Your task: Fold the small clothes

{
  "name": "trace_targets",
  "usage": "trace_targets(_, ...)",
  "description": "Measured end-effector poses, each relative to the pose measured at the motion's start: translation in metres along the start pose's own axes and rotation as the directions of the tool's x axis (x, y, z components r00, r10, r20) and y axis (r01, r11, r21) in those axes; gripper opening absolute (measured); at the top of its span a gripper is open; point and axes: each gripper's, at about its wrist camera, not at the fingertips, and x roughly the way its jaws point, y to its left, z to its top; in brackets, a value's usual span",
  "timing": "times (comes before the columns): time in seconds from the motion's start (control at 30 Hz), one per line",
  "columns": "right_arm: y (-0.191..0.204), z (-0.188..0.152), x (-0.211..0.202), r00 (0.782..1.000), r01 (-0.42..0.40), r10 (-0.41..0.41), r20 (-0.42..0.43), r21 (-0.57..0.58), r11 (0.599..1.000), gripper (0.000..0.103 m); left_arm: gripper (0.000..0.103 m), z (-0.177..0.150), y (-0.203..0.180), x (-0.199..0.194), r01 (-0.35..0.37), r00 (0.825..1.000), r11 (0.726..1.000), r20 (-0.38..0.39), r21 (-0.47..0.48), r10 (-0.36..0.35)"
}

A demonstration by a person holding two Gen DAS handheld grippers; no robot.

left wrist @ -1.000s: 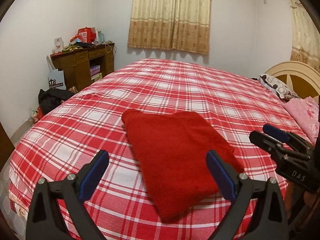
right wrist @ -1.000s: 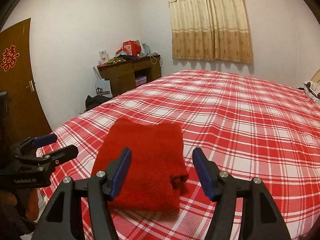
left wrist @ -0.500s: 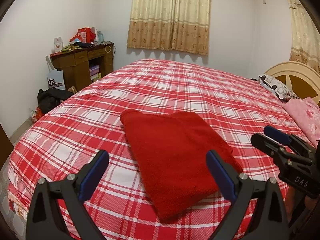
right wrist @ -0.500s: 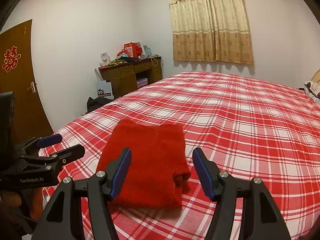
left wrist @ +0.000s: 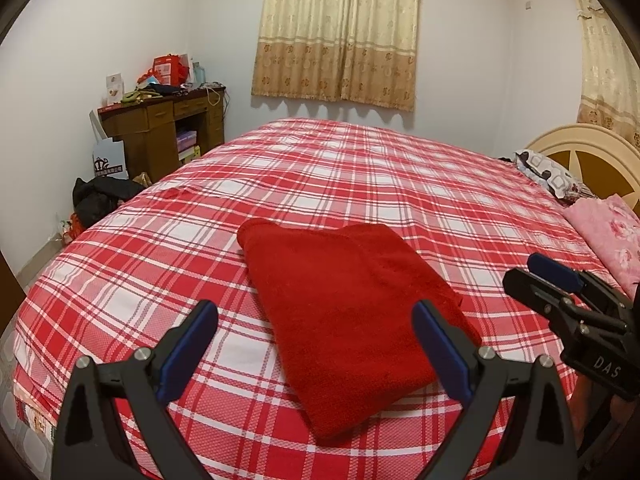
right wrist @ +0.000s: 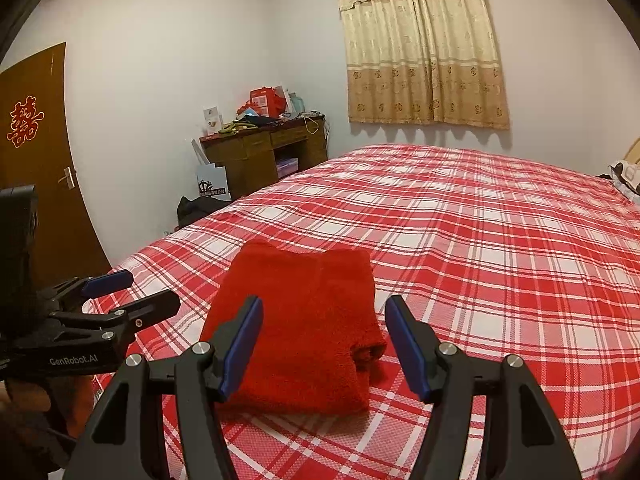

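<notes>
Room: bedroom with plaid-covered bed (left wrist: 360, 168), wooden desk (left wrist: 160, 128) in the far corner, drawn curtains (left wrist: 336, 36).
Garment: red knit garment (left wrist: 344, 312) lies folded in a compact rectangle near the bed's front edge.
Left gripper (left wrist: 316, 344): spread, nothing between the pads, short of the garment.
Right gripper (right wrist: 324, 344): spread, holding nothing, short of the garment.
Step in hand: judged as checking the finished fold.
Technique: tuck the loose roll at the right edge; press flat, avoid dragging the bedcover.
</notes>
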Motion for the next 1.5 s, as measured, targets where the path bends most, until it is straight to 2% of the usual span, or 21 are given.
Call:
trace_targets(1.0,0.004,-0.002,-0.003,1.000,0.002,-0.002,0.005,0.005,1.000,0.065,0.101,0.001,-0.004,0.004,-0.001,0.999,1.000,-0.033,0.025,0.002)
trace_targets(1.5,0.014,0.004,-0.019,0.999,-0.025,0.026,0.047,-0.014,1.000,0.065,0.103,0.007,0.004,-0.004,-0.017,1.000,1.000,0.017,0.006,0.017)
